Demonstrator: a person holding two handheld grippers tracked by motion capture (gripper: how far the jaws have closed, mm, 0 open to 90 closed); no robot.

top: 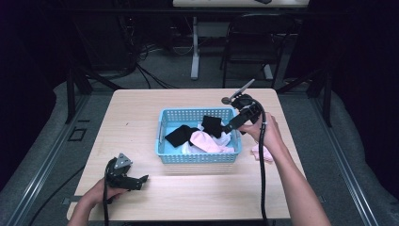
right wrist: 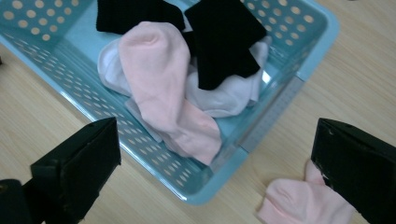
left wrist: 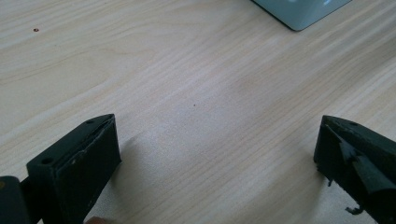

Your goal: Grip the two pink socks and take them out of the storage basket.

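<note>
- Pale wood makes up the table [top: 141, 117], and a light blue plastic basket [top: 197, 160] with holes in its walls stands near its middle.
- Inside the basket lie socks in a loose heap: a pink sock [right wrist: 163, 88] draped over a white sock [right wrist: 224, 95], with a black sock [right wrist: 224, 42] on top toward the far right side and another black sock [top: 179, 135] at the left.
- Outside the basket, a second pink sock [right wrist: 303, 203] lies flat on the table just beside the basket's right wall (in the high view the person's right hand partly hides it).
- The right gripper [top: 236, 123] hangs above the basket's right edge, pointed down toward the heap; its jaws stand wide apart with nothing between them, and no sock touches them.
- The left gripper [top: 137, 181] rests low at the near left part of the table, well apart from the basket; its jaws are spread wide too, over bare wood, gripping nothing.
- A corner of the basket shows at the far edge of the left gripper view.
</note>
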